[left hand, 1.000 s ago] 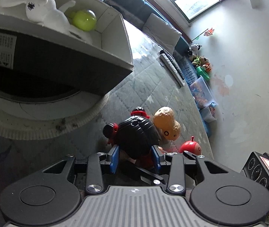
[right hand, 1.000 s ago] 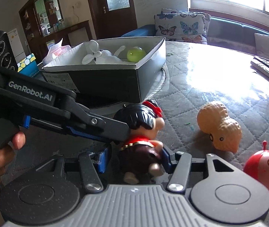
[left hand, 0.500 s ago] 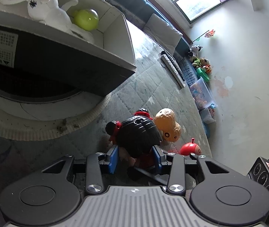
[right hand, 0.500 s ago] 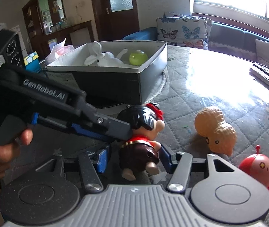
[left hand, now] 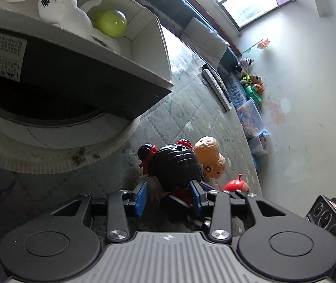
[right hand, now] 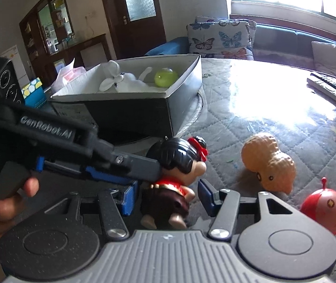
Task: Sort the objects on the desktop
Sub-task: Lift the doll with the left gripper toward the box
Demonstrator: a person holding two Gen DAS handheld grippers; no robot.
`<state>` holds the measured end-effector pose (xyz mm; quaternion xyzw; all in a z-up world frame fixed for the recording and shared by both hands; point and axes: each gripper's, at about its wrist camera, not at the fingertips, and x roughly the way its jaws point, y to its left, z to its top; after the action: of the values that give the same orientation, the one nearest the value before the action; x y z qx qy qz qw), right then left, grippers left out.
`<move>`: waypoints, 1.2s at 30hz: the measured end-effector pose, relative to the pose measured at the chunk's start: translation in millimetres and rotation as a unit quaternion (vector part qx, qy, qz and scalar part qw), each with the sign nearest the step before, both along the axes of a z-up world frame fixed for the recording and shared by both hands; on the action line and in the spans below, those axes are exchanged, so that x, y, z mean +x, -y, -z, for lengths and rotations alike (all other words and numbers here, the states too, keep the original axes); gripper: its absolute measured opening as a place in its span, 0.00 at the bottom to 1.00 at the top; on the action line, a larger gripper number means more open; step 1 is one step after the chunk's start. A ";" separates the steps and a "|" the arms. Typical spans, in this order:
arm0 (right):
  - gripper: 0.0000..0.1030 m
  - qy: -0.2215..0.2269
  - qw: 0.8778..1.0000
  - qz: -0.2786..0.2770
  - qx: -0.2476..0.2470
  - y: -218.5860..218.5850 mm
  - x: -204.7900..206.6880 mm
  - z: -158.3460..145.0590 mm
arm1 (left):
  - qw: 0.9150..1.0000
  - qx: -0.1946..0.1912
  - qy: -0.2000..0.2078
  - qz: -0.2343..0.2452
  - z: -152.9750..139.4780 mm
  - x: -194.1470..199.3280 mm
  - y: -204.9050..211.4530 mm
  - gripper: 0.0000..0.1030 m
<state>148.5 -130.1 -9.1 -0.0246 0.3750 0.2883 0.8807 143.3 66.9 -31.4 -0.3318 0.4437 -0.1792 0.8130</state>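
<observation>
A doll with black hair, red bows and a red top (right hand: 175, 172) hangs off the quilted table. My left gripper (left hand: 169, 197) is shut on the doll (left hand: 175, 165) around its body. My right gripper (right hand: 165, 198) is open, its blue pads apart on either side of the doll's lower body. A peanut toy (right hand: 269, 162) and a red round toy (right hand: 323, 208) lie on the table to the right. A black box with a white inside (right hand: 144, 108) holds a white rabbit (left hand: 57, 4) and a green ball (left hand: 111, 22).
The box rests on a round white turntable (left hand: 50, 141). Remote controls (right hand: 330, 89) lie at the table's far right. A sofa with butterfly cushions (right hand: 220, 37) stands behind. A tissue box (right hand: 34, 93) is at the back left.
The right gripper's fingers have opened away from the doll. The left gripper has lifted the doll a little, toward the box.
</observation>
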 end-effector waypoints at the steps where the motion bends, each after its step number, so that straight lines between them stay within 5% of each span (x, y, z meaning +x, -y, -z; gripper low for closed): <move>1: 0.55 -0.002 1.000 0.001 0.002 0.1 1.6 0.1 | 1.000 -0.001 0.001 -0.004 -1.5 0.5 -2.5 0.40; 9: 0.55 -0.021 1.000 -0.009 0.006 -8.4 12.8 6.9 | 0.999 0.013 0.031 -0.017 -13.9 6.6 -10.5 0.40; 21: 0.51 0.029 0.993 -0.094 -0.064 -32.8 -3.9 6.6 | 0.997 0.054 0.052 0.021 -27.9 19.6 -3.0 0.40; 32: 0.52 0.035 0.987 -0.146 -0.057 -40.2 -14.4 4.9 | 0.998 0.056 0.004 0.038 -9.5 31.0 -9.4 0.40; 36: 0.57 0.032 0.989 -0.133 -0.055 -35.2 -18.0 3.6 | 0.999 0.046 -0.001 0.021 -7.6 28.1 -16.2 0.31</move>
<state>130.5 -94.9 -12.7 -0.1321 0.3557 0.3809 0.8432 171.4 83.1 -23.8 -0.2848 0.4595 -0.1746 0.8230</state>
